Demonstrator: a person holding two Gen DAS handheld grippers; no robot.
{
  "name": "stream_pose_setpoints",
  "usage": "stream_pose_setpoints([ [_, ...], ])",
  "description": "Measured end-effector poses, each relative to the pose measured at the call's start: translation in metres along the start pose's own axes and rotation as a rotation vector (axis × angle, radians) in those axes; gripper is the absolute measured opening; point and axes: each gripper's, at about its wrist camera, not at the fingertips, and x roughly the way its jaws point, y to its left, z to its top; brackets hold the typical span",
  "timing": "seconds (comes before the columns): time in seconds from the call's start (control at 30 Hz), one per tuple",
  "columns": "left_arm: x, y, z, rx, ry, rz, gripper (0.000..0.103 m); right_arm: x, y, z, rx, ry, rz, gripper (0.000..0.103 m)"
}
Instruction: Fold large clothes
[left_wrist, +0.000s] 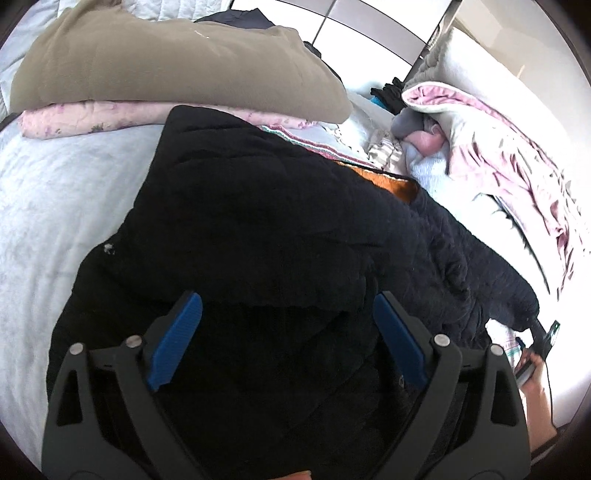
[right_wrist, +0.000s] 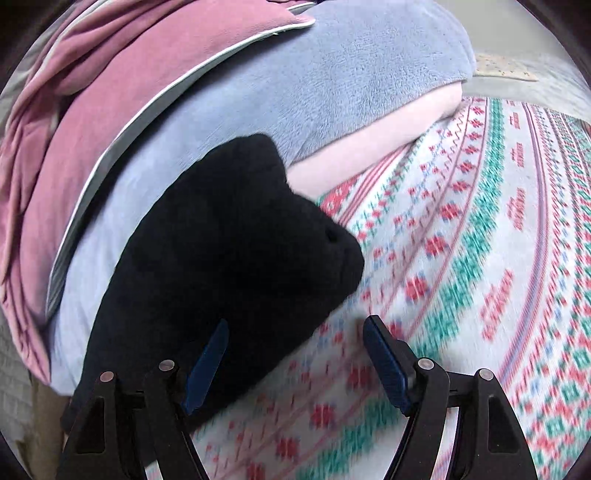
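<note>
Here, a black quilted jacket (left_wrist: 258, 236) lies spread on a bed, with both grippers hovering over it, jaws apart and holding nothing.

In the left wrist view the jacket fills the centre of the frame, its orange lining (left_wrist: 388, 181) showing at centre right; the left gripper (left_wrist: 288, 339) sits at the lower middle, over a folded edge. In the right wrist view a dark sleeve or corner of the jacket (right_wrist: 229, 251) runs from centre to lower left, across a patterned blanket (right_wrist: 480, 258) and a blue fleece (right_wrist: 295, 85); the right gripper (right_wrist: 295, 362) hangs at the bottom, its left blue pad at the cloth's edge. The jacket looks soft, padded and bulky, likely light yet springy, so folds may puff open. A firm pinch on a hem or sleeve end seems best.
</note>
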Motion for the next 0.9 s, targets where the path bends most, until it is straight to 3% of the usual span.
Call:
stream_pose_setpoints([
  [0.07, 0.001, -0.002, -0.003, 0.01, 0.005, 0.006, 0.094, 0.008, 0.005, 0.005, -0.005, -0.007, -0.016, 0.076],
  [0.13, 0.002, -0.005, -0.004, 0.017, 0.018, 0.018, 0.094, 0.012, 0.011, 0.008, -0.005, -0.009, -0.023, 0.069],
  [0.2, -0.001, -0.006, -0.005, 0.018, 0.022, 0.021, 0.094, 0.015, 0.022, 0.01, -0.006, -0.004, -0.017, 0.032],
  [0.3, -0.013, -0.005, -0.003, 0.015, 0.012, 0.025, 0.094, -0.006, 0.026, 0.023, 0.017, -0.014, 0.037, 0.021],
  [0.4, -0.032, -0.003, -0.002, 0.021, -0.018, 0.034, 0.094, -0.044, 0.045, 0.033, -0.06, -0.068, 0.067, 0.019],
  [0.6, -0.069, 0.005, -0.004, 0.039, -0.079, 0.094, 0.094, -0.146, 0.133, 0.041, -0.385, -0.18, 0.1, 0.017],
  [0.8, -0.094, 0.013, -0.007, 0.042, -0.106, 0.079, 0.094, -0.224, 0.25, 0.014, -0.622, -0.244, 0.132, 0.017],
  [0.9, -0.102, 0.019, -0.006, 0.037, -0.125, 0.068, 0.094, -0.258, 0.316, -0.017, -0.756, -0.276, 0.155, 0.017],
])
